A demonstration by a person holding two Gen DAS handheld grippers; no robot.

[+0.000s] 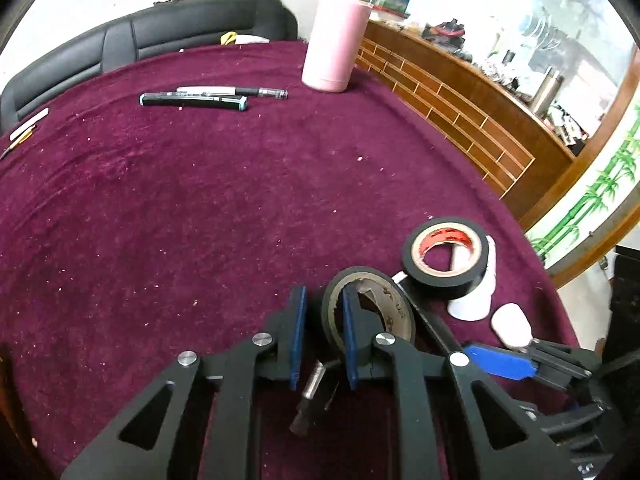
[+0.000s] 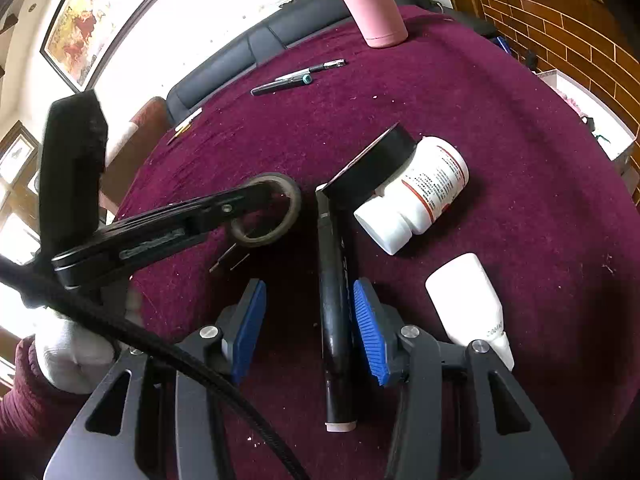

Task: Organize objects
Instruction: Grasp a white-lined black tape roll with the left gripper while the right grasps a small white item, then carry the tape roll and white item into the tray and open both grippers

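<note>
Left gripper [image 1: 324, 332] clamped on worn tape roll [image 1: 366, 308], one pad inside its ring; right gripper [image 2: 308, 328] open, black marker [image 2: 336, 300] touching one pad, beside that roll.

— I see a maroon cloth table [image 2: 500, 128]. What's on it?
— Two pens [image 1: 212, 96], pink tumbler [image 1: 336, 40], white pill bottle [image 2: 416, 192], black marker [image 2: 336, 300], small white bottle [image 2: 468, 300], worn tape roll [image 2: 268, 212].

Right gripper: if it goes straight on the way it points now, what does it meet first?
Probably the black marker, which already lies between the fingers of the right gripper, near the right one. Beyond its far tip sits the black tape roll, leaning on the white bottle. Depth is unclear.
</note>
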